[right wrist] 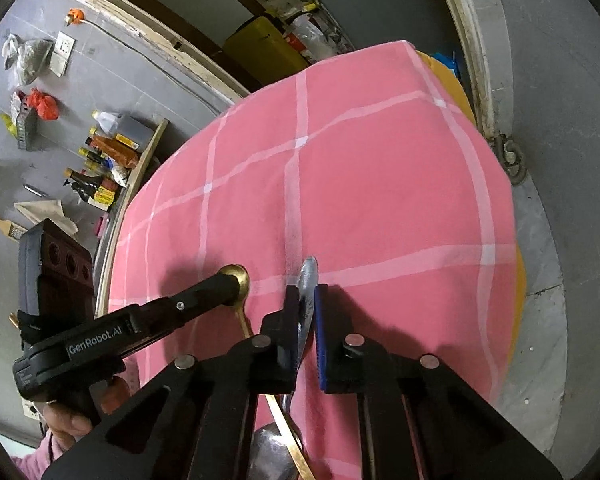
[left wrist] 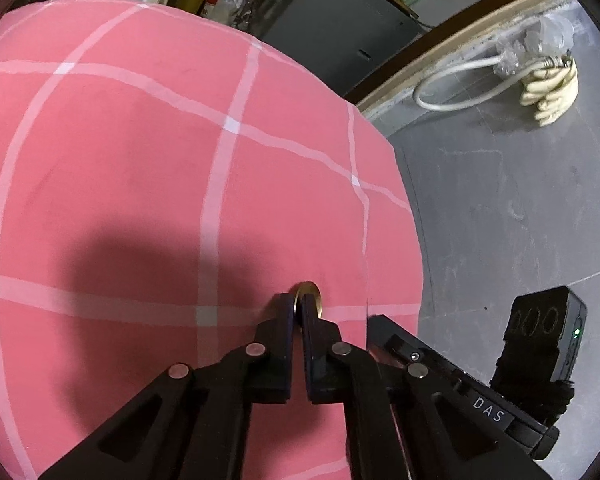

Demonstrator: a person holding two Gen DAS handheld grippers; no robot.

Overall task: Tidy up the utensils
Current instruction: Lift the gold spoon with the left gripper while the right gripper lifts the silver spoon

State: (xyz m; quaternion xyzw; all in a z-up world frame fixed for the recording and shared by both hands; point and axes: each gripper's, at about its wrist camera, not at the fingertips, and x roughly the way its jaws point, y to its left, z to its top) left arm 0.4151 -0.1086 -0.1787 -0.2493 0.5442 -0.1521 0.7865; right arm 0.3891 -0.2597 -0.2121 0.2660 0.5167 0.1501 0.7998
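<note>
A gold spoon (left wrist: 309, 298) lies on the pink checked tablecloth (left wrist: 140, 160). My left gripper (left wrist: 298, 305) is shut on its bowl edge. In the right wrist view the same gold spoon (right wrist: 238, 280) is pinched by the left gripper (right wrist: 232, 290), which comes in from the left, and its handle runs down under my right gripper. My right gripper (right wrist: 306, 300) is shut on a silver spoon (right wrist: 309, 280). The spoon's handle end sticks up between the fingers, and its bowl shows dimly below. The two spoons cross beneath the right gripper.
The tablecloth (right wrist: 380, 180) ends close to the right of the left gripper, with grey floor beyond. Bottles (right wrist: 104, 168) and bags lie on the floor at left. A yellow container (right wrist: 260, 44) stands behind the table. A white cable and gloves (left wrist: 548, 88) lie on the floor. A hand (right wrist: 68, 428) holds the left gripper.
</note>
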